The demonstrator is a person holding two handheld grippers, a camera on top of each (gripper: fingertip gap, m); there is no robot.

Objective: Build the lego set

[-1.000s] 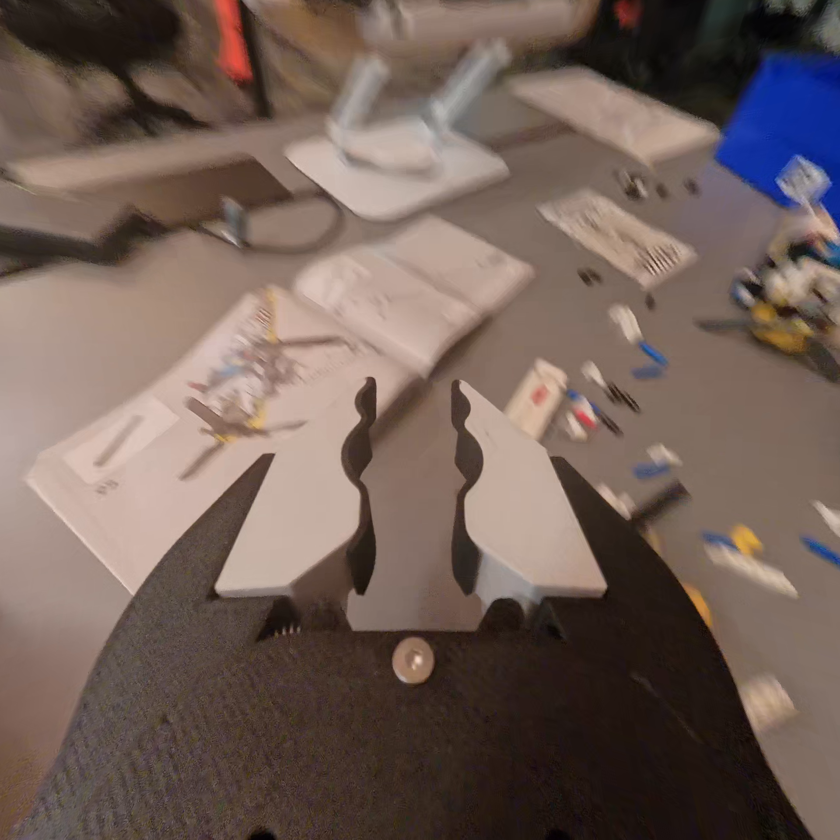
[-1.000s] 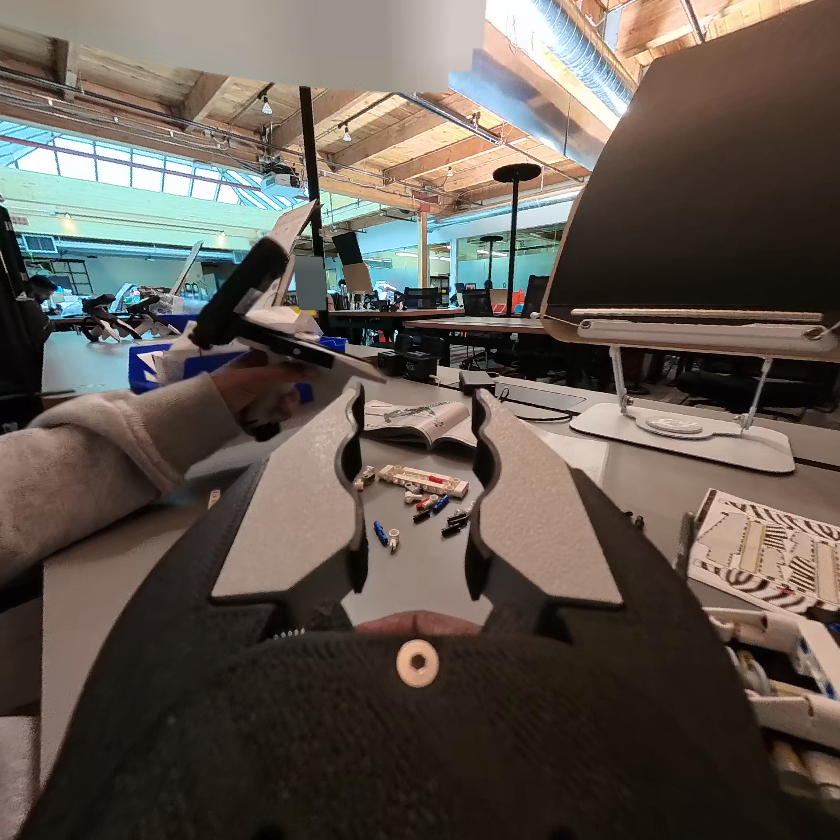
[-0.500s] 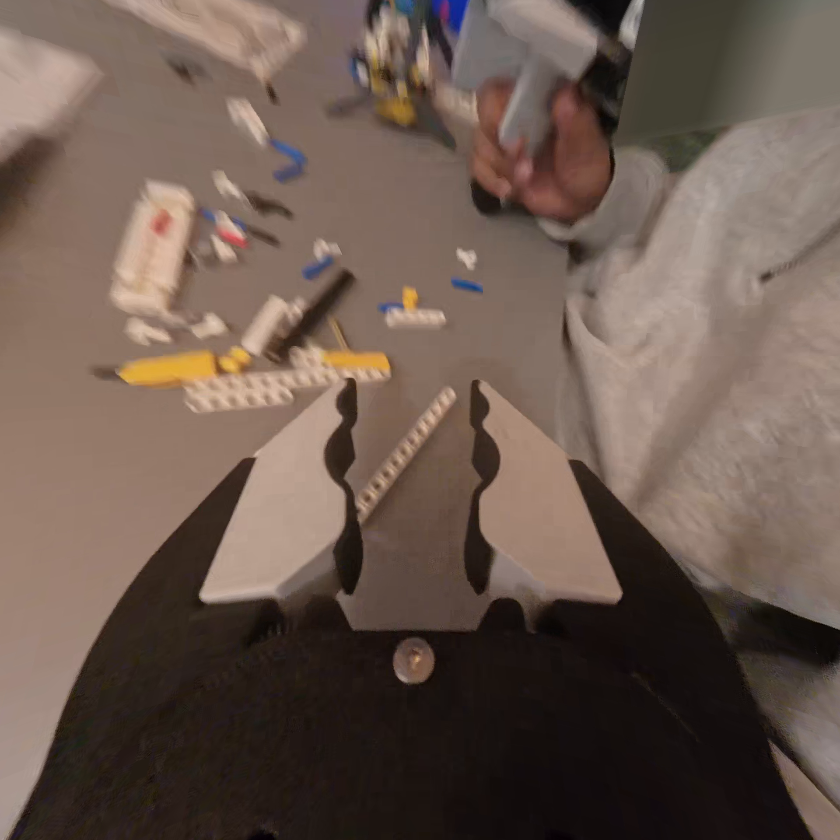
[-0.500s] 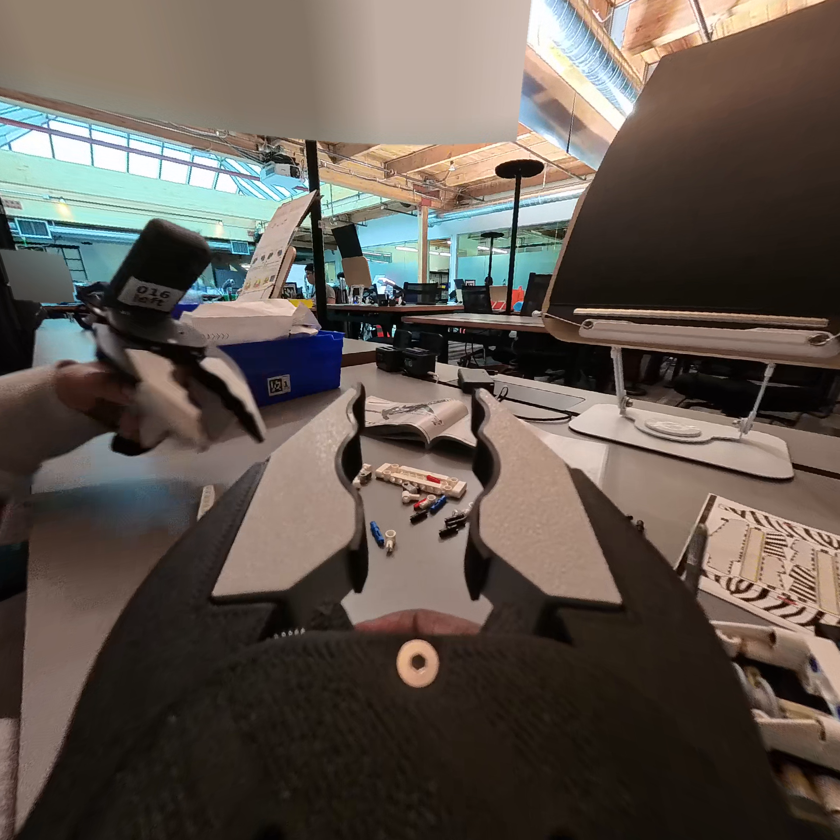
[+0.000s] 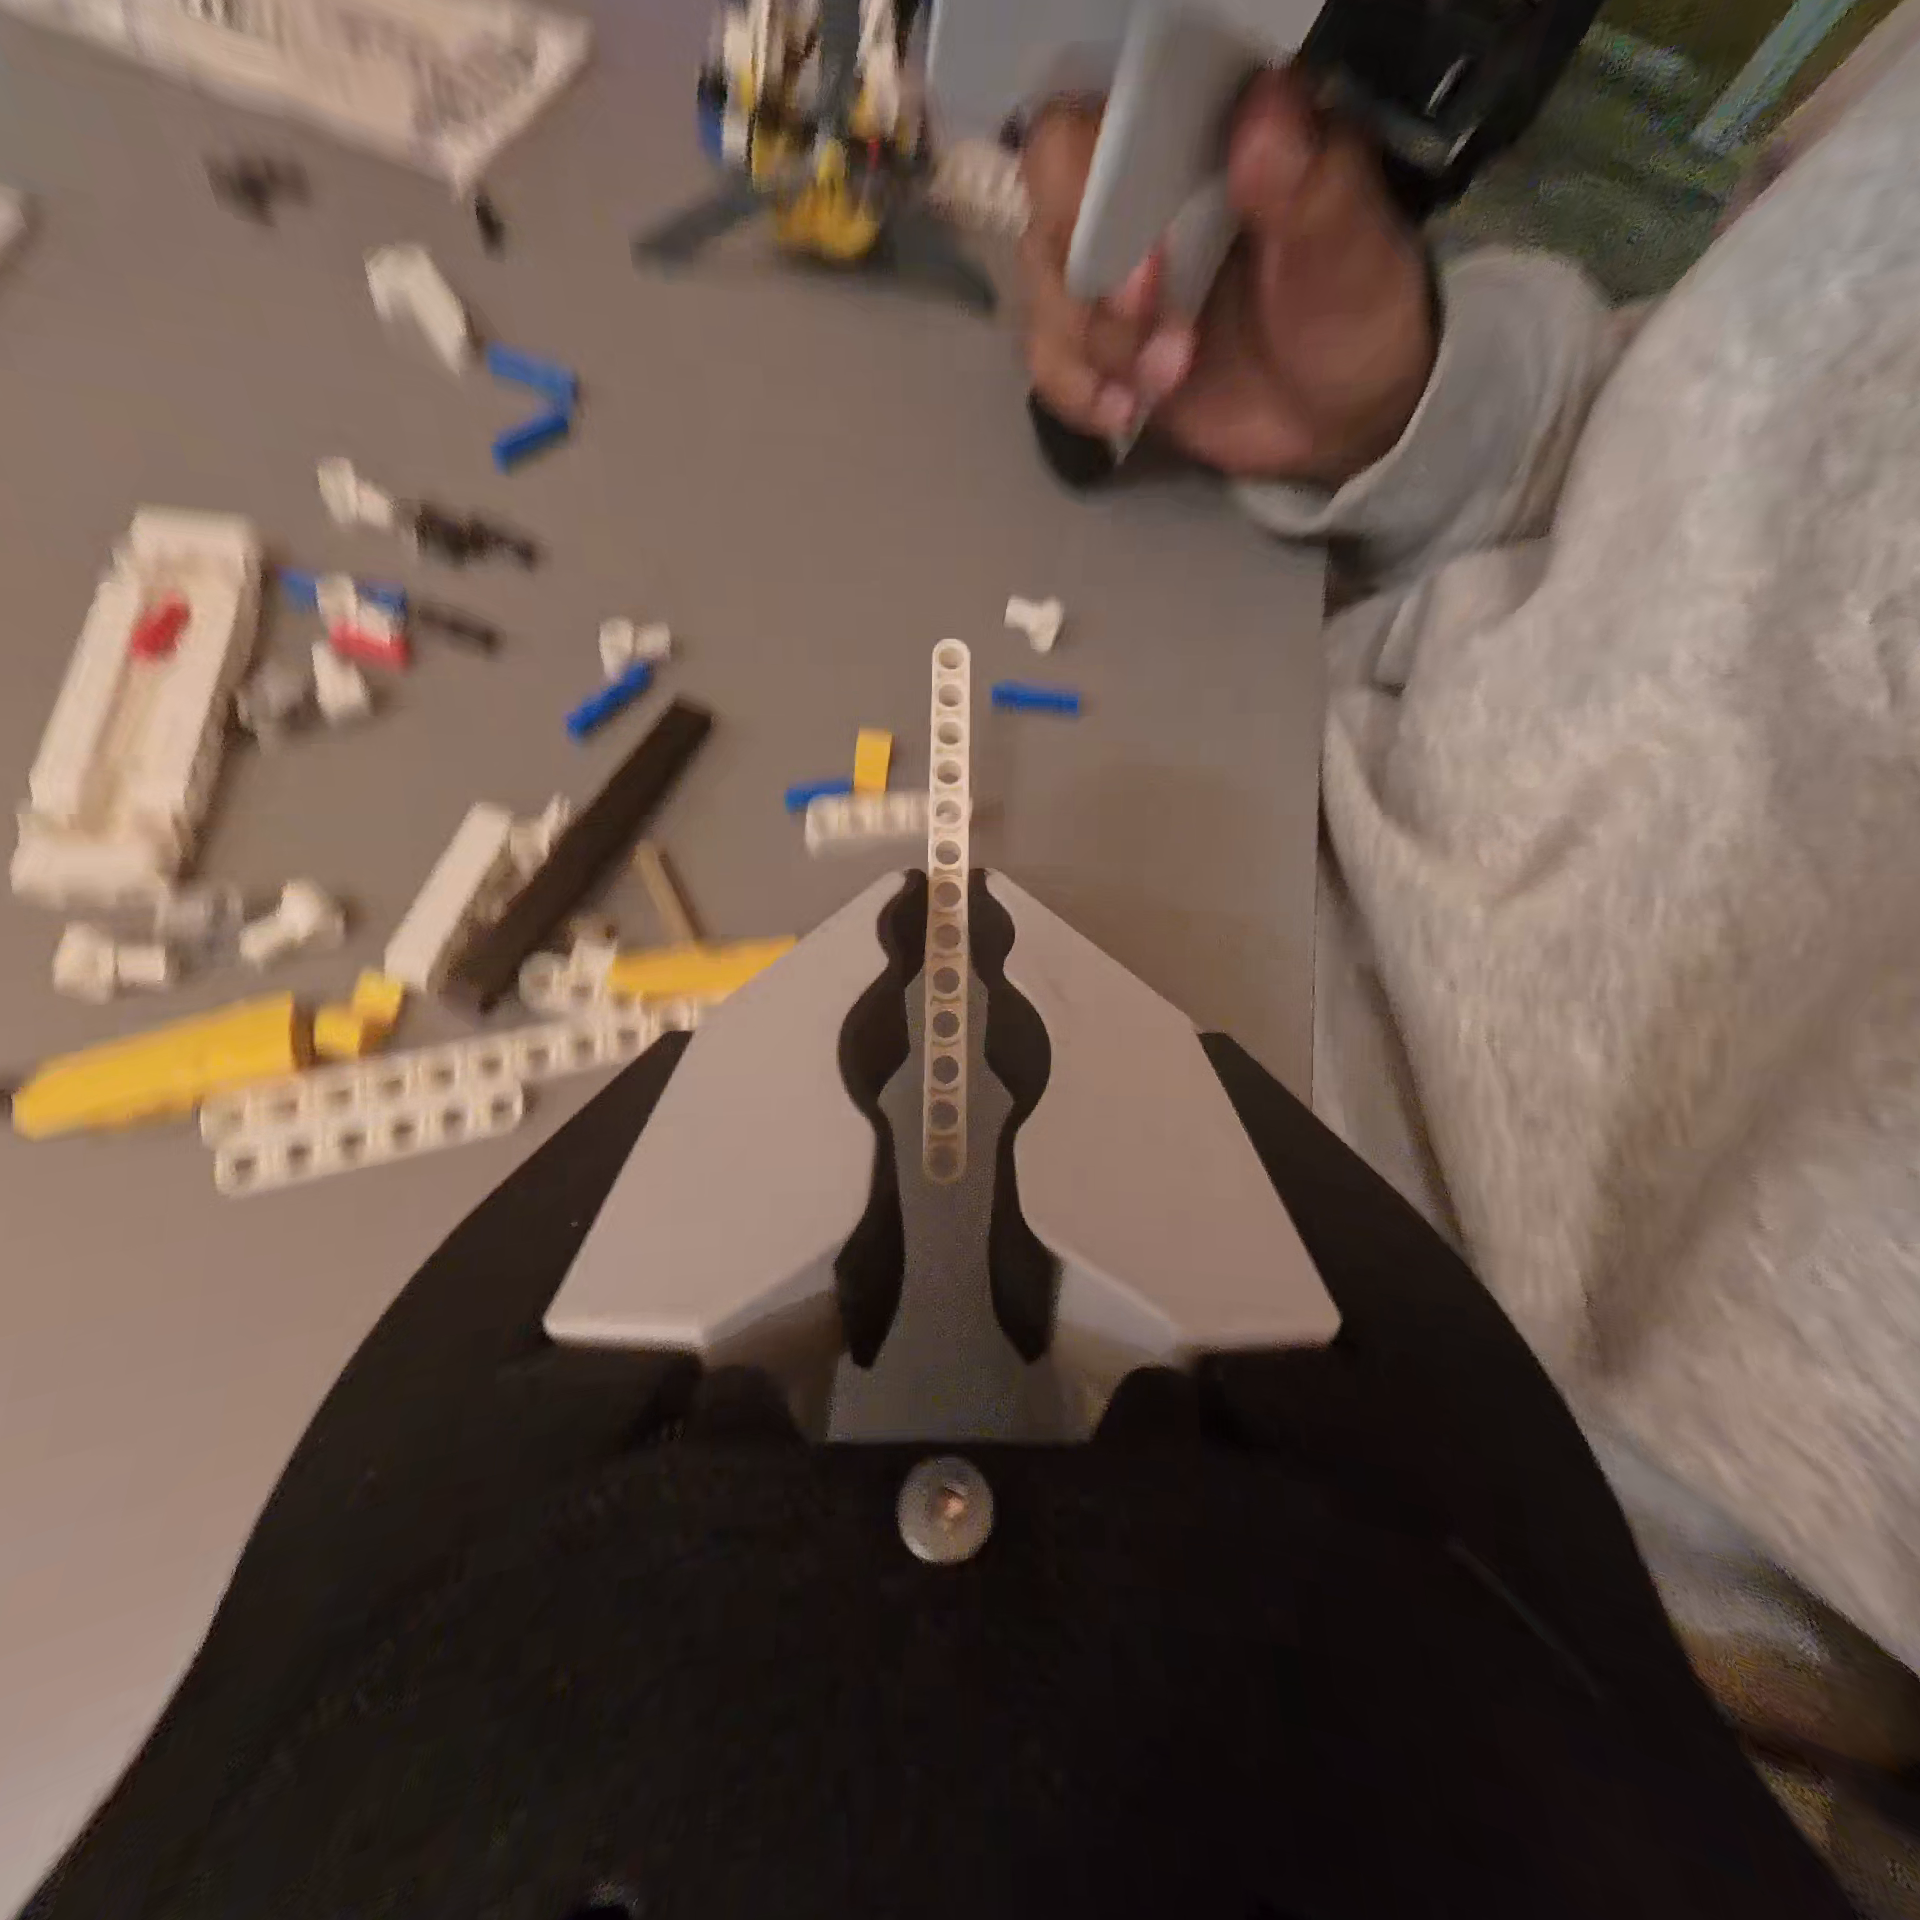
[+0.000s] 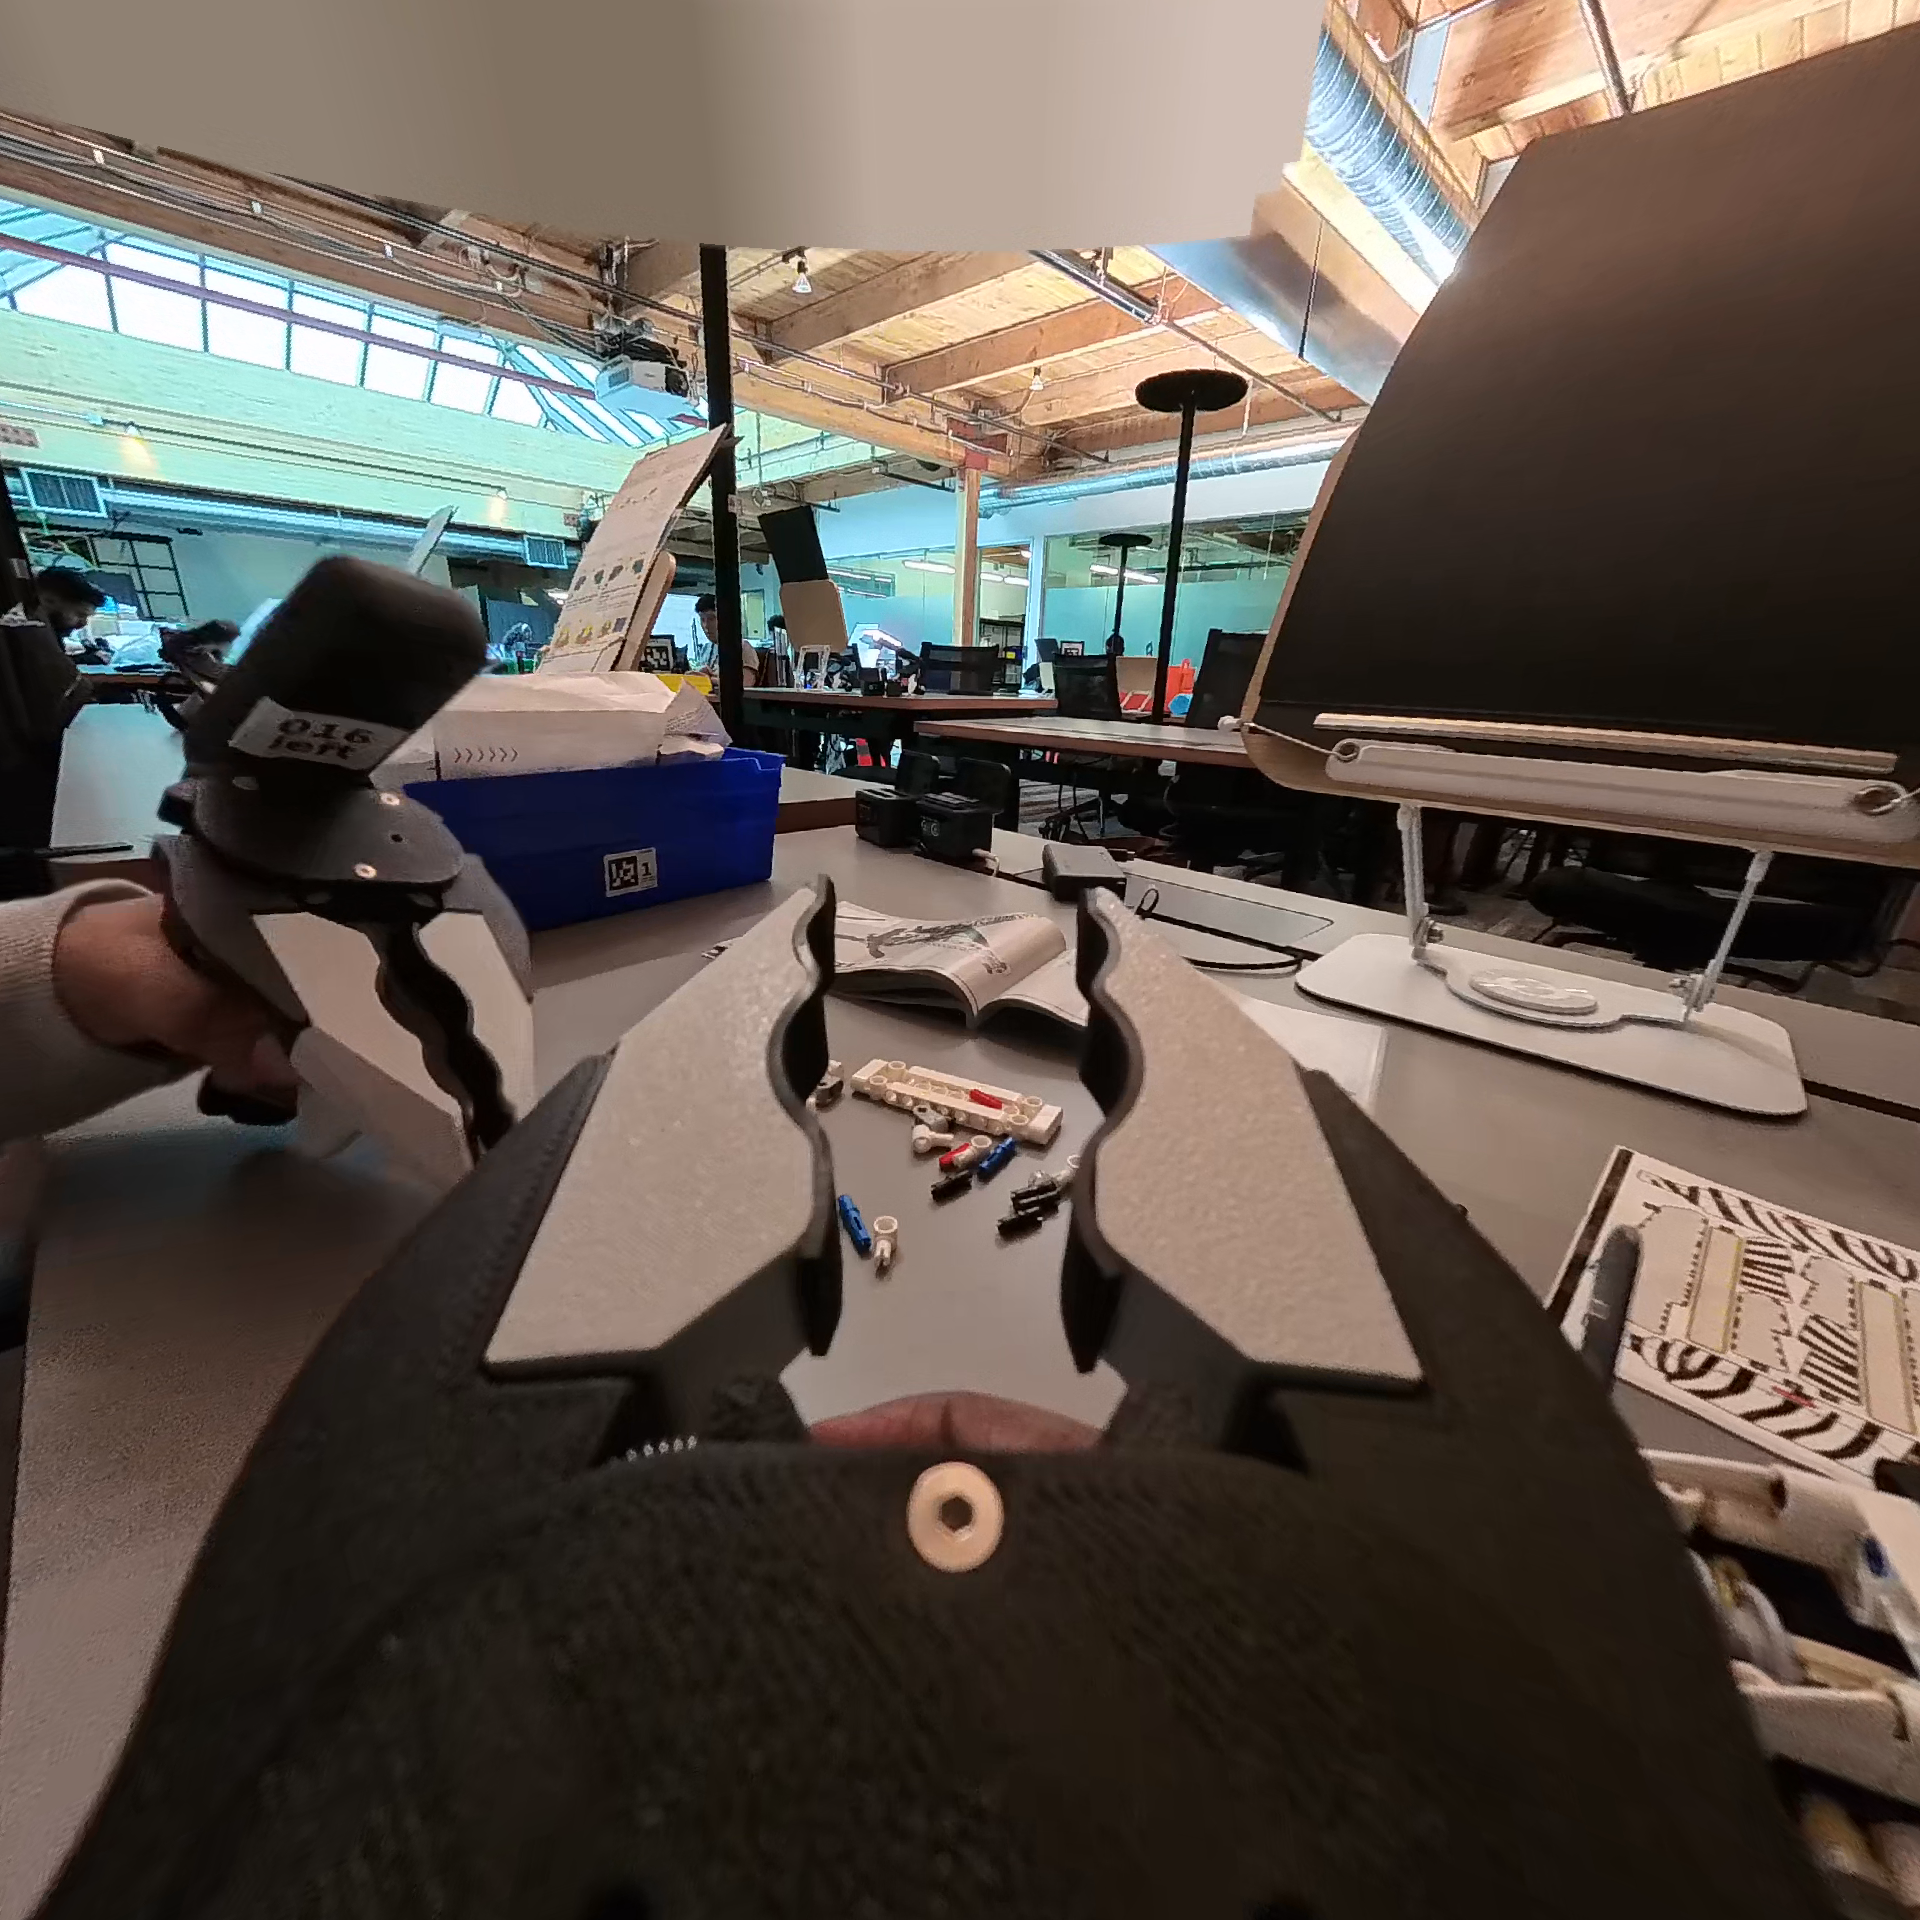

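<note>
My left gripper [image 5: 945,883] is shut on a long white beam with holes [image 5: 948,790], which sticks out forward past the fingertips. It hangs over loose pieces on the grey table: white beams [image 5: 364,1112], a yellow piece [image 5: 156,1060], a black strip [image 5: 592,852] and a white assembly [image 5: 135,707]. The left gripper also shows at the left of the right wrist view [image 6: 478,1112]. My right gripper [image 6: 956,904] is open and empty above the table, with the white assembly [image 6: 956,1096] and small pins beyond it. The partly built model [image 5: 821,135] stands beside the hand holding it.
A blue bin [image 6: 603,831], an open instruction booklet [image 6: 966,966] and a stand [image 6: 1558,1018] are at the back. A striped sticker sheet [image 6: 1766,1320] lies on the right. The table edge [image 5: 1320,831] runs beside the person's grey sleeve [image 5: 1610,831]. Tip to tip, the grippers are about 15 centimetres apart. To the yellow piece [image 5: 156,1060]: left tips about 15 centimetres, right tips about 20 centimetres.
My left gripper swung from the booklet to the pieces by the table edge. It closed on the white beam that lay between its open fingers. The right gripper barely moved.
</note>
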